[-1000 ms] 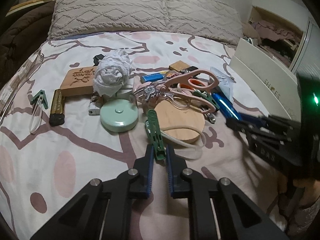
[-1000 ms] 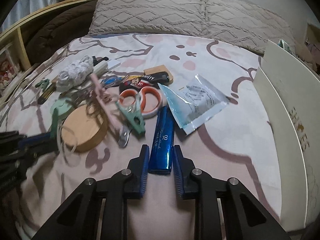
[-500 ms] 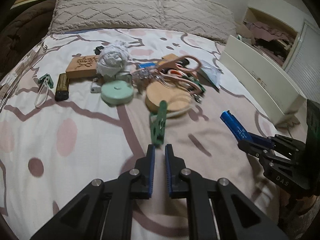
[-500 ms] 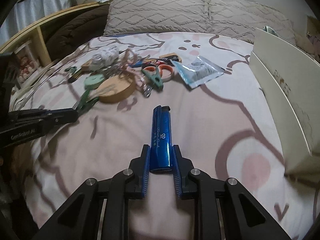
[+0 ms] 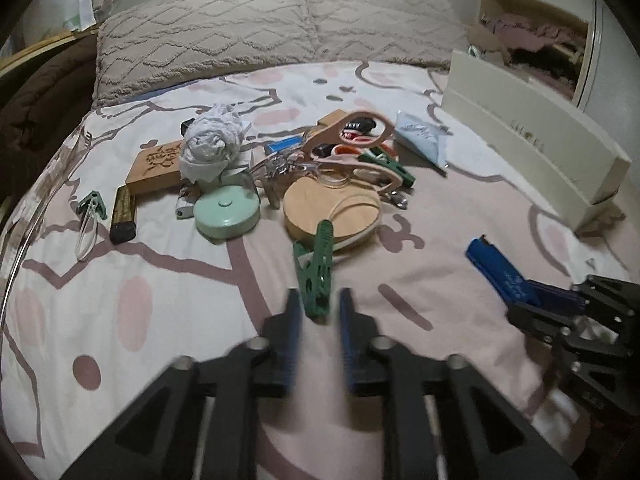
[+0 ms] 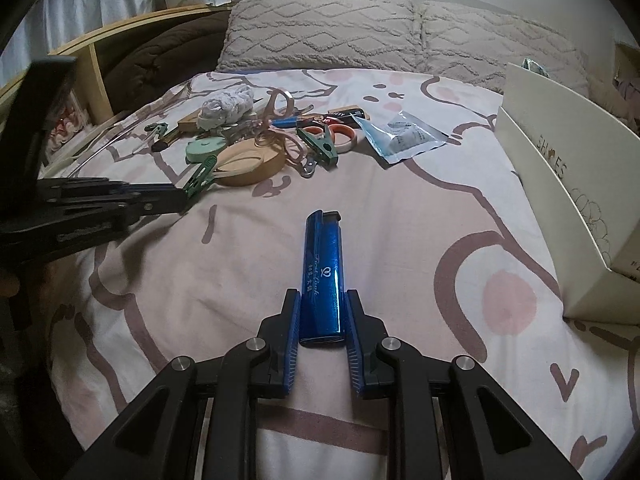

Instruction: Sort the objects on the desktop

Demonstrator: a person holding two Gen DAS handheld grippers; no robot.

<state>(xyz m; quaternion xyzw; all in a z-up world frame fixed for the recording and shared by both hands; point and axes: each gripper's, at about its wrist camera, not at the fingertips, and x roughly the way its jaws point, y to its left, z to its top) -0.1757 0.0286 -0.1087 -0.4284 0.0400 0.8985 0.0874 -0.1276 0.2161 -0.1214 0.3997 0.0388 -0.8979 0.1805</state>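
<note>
Left gripper [image 5: 316, 316], lower centre of frame: jaws apart, blurred, green clothespin [image 5: 316, 272] between, grip unclear. Right gripper [image 6: 320, 320]: closed around blue lighter [image 6: 323, 276], low centre, above bed [image 6: 420, 208]. Remaining pile upper centre.

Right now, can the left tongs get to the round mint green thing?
Probably not yet: the left tongs have a green clip between their fingers. The mint tape measure lies uncovered ahead, with bare sheet before it.
</note>
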